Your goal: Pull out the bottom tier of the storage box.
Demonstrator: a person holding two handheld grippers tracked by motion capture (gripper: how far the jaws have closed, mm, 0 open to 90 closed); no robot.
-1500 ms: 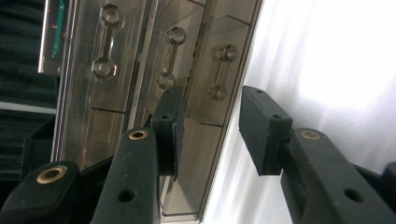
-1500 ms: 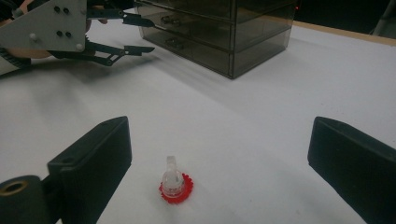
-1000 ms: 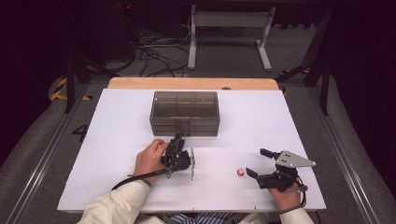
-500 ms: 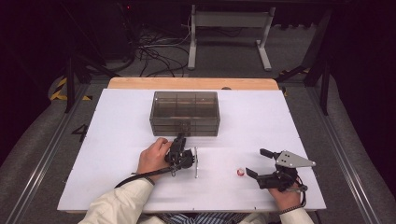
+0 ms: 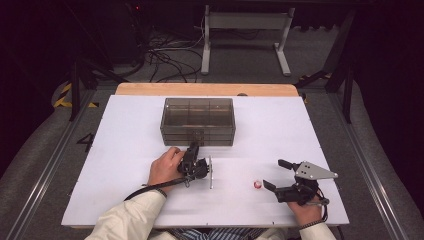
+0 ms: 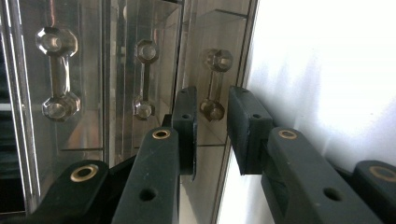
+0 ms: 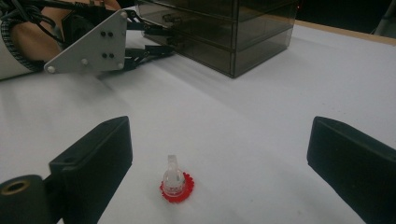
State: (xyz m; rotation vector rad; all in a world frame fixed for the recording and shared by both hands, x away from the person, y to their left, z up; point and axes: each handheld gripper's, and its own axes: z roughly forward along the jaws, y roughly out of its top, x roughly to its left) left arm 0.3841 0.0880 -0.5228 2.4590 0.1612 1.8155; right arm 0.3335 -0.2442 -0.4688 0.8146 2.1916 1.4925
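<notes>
Closing on a drawer handle at the drawer box's near face, the left gripper hasn't clamped yet, while the right gripper rests wide open on bare table beside a small red-based piece.

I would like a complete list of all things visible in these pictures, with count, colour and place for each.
Smoky transparent plastic drawer box: one, grey-brown, at the far middle of the table.
Clear faceted drawer handles: three, transparent, on the drawer fronts; the jaws sit on either side of one.
Small clear bulb on a red toothed base: one, clear and red, on the sheet between the right jaws.
White table sheet: one, white, covering the table.
Metal stand: one, grey, on the floor behind.
Left gripper: one, black, at the drawer front, jaws just closing.
Right gripper: one, black, near right, open.
</notes>
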